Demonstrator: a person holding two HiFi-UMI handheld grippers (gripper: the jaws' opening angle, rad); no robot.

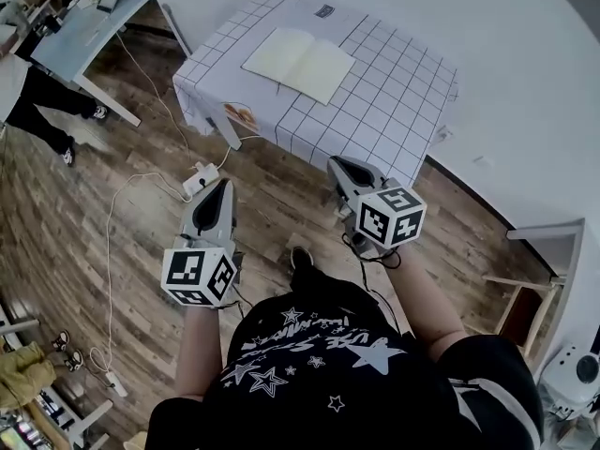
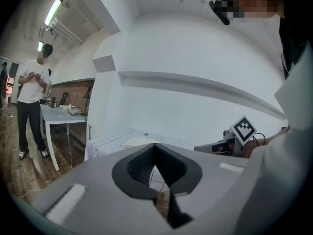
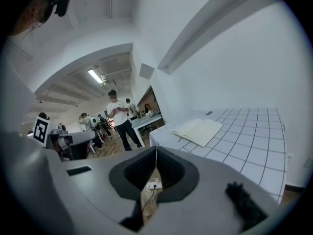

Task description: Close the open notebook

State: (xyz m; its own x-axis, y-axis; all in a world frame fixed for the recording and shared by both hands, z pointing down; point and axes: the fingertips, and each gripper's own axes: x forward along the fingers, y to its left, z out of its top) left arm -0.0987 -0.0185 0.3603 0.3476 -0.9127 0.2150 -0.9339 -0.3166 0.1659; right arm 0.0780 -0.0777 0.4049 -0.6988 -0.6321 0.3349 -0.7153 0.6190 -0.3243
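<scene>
The open notebook [image 1: 298, 64] lies flat with cream pages up on the far side of a table under a white checked cloth [image 1: 394, 111]. Both grippers hang over the wooden floor, short of the table's near edge. My left gripper [image 1: 222, 187] is shut with nothing in it, its jaws meeting at the tip [image 2: 155, 145]. My right gripper [image 1: 339, 165] is also shut and empty [image 3: 156, 149]. The notebook [image 2: 137, 141] shows small beyond the left jaws. In the right gripper view the notebook [image 3: 198, 130] sits ahead and to the right on the cloth [image 3: 244, 136].
A power strip [image 1: 200, 178] with cables lies on the floor before the table's left corner. A person [image 2: 30, 106] stands at the left beside a blue-grey desk [image 1: 89, 22]. A white wall runs behind the table, and a wooden frame [image 1: 534, 279] stands at the right.
</scene>
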